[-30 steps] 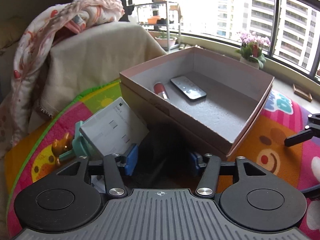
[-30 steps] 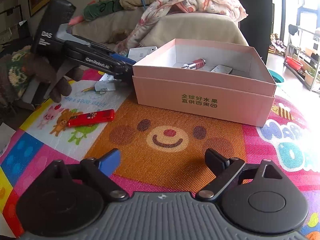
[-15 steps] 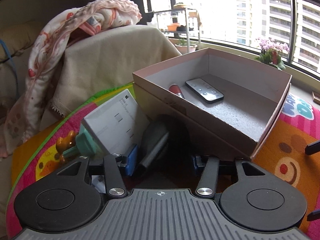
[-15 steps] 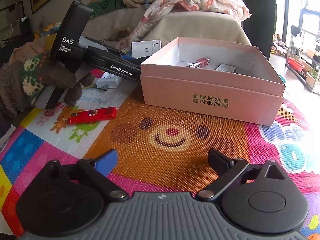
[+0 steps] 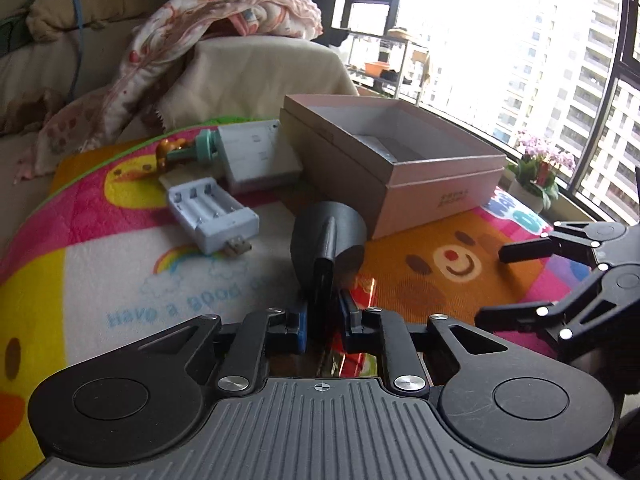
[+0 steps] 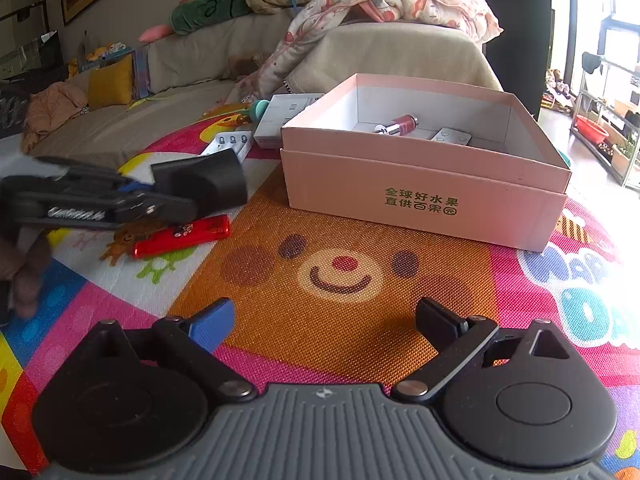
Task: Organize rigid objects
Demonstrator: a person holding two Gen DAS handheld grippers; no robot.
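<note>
One item's in hand: our left gripper [image 5: 322, 320] is clamped on the dark grey funnel-shaped piece [image 5: 328, 236], held above the play mat [image 5: 120, 272] near the pink box [image 5: 420, 176]. We'd lift clear of the rim, then release low inside. Right gripper [image 6: 324, 320] hangs wide open, empty.

A: The pink box [image 6: 424, 196] looks like matt cardboard, and the play mat [image 6: 344, 320] under it has a woven, rough texture.

B: The red lighter [image 6: 182, 236] is glossy plastic; the dark grey funnel-shaped piece [image 5: 328, 236] is matt.
</note>
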